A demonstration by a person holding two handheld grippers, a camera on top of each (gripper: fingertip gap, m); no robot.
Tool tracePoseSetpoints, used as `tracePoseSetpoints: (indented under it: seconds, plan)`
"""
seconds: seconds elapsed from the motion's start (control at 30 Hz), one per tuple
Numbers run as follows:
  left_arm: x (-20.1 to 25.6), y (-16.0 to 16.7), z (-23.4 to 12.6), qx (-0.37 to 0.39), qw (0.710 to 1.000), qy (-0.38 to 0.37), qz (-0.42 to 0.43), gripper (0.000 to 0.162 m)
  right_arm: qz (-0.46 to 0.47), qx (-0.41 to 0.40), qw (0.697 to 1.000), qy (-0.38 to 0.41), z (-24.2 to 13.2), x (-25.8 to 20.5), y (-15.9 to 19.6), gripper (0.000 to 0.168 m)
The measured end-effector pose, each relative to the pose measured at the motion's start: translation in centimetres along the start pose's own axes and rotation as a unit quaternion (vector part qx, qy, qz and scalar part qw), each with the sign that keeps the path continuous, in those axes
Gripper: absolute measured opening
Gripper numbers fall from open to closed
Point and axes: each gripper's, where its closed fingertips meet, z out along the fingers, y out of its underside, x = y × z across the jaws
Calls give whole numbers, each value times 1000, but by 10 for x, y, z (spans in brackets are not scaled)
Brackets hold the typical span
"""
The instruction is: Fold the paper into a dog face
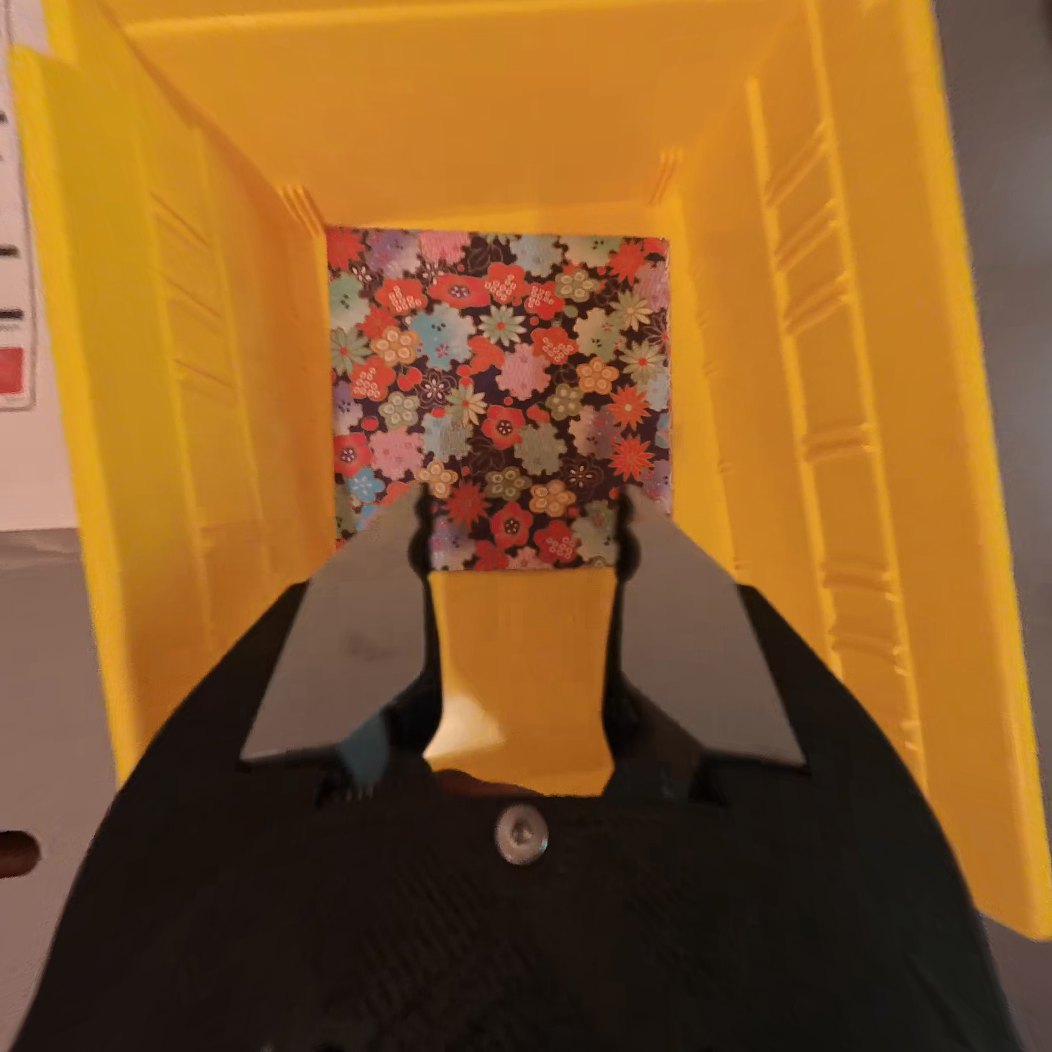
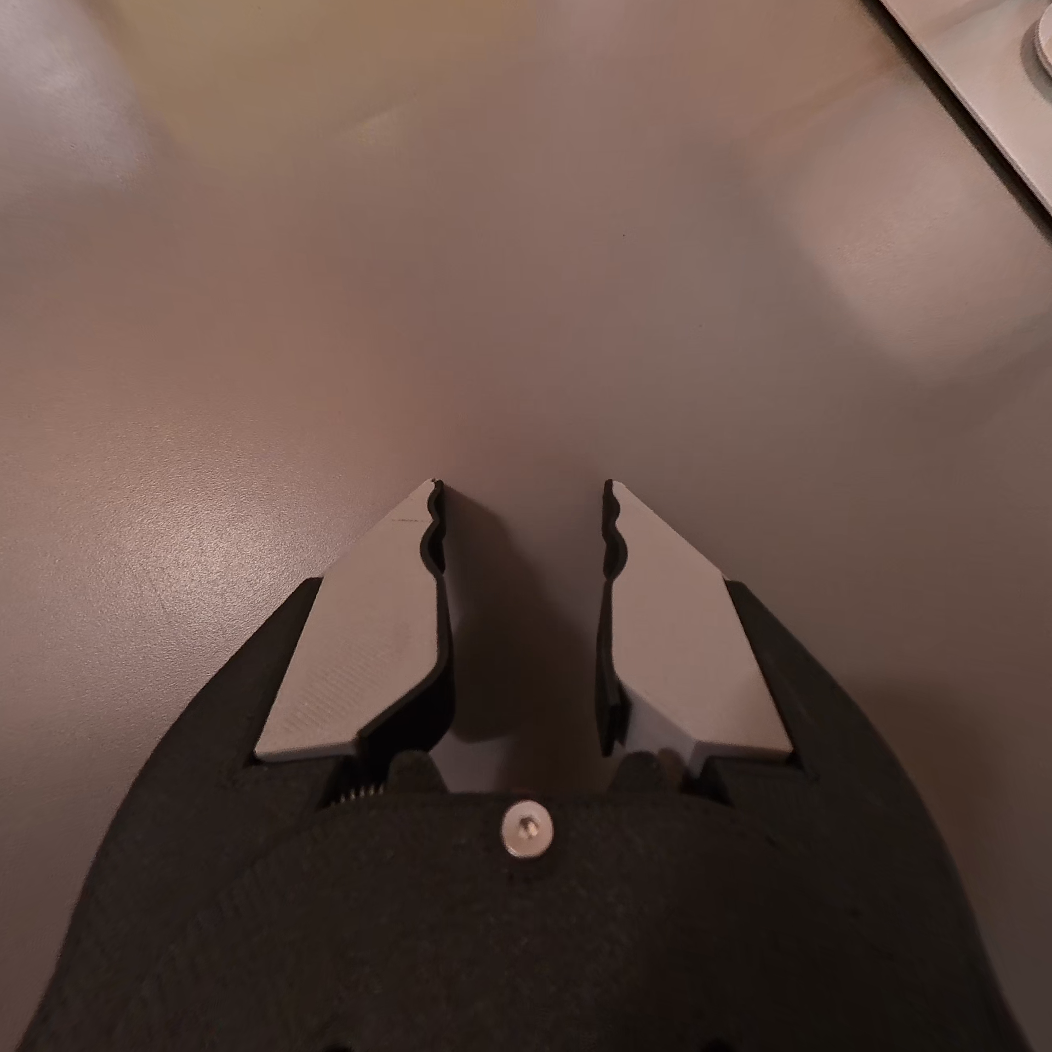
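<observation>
A square sheet of flower-patterned paper [image 1: 501, 393] lies flat on the bottom of a yellow plastic bin [image 1: 199, 370] in the left wrist view. My left gripper [image 1: 519, 501] is open and reaches down into the bin, its fingertips over the paper's near edge; I cannot tell if they touch it. My right gripper [image 2: 524, 492] is open and empty just above a bare grey table [image 2: 398, 284]. The paper is not in the right wrist view.
The bin's ribbed yellow walls close in on both sides of the left gripper. A white sheet with a red patch [image 1: 14, 370] hangs left of the bin. A pale flat panel [image 2: 990, 85] lies at the table's far right corner.
</observation>
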Motion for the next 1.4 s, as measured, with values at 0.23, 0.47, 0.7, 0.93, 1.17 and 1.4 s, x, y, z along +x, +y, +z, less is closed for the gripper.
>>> tracePoseSetpoints:
  seconds: [0.23, 0.47, 0.7, 0.93, 1.17, 1.4]
  plan:
    - [-4, 28, 50, -81, 996, -46, 2, 133, -3, 0, 1000, -4, 0, -3, 0, 50]
    - [-13, 28, 56, -74, 996, -43, -2, 151, -10, 0, 1000, -12, 0, -7, -1, 51]
    - [-4, 6, 48, -18, 997, -62, 43, 0, -20, 0, 1000, -21, 1, -13, -2, 49]
    - [12, 12, 36, -43, 999, -12, 12, 35, -22, 1, 999, -24, 0, -15, -1, 49]
    - [6, 15, 14, -59, 998, -30, 14, 70, -27, 1, 999, -28, 0, -18, -1, 47]
    - [7, 23, -12, -51, 983, -51, 171, 65, -28, 1, 999, -29, 0, -19, -1, 46]
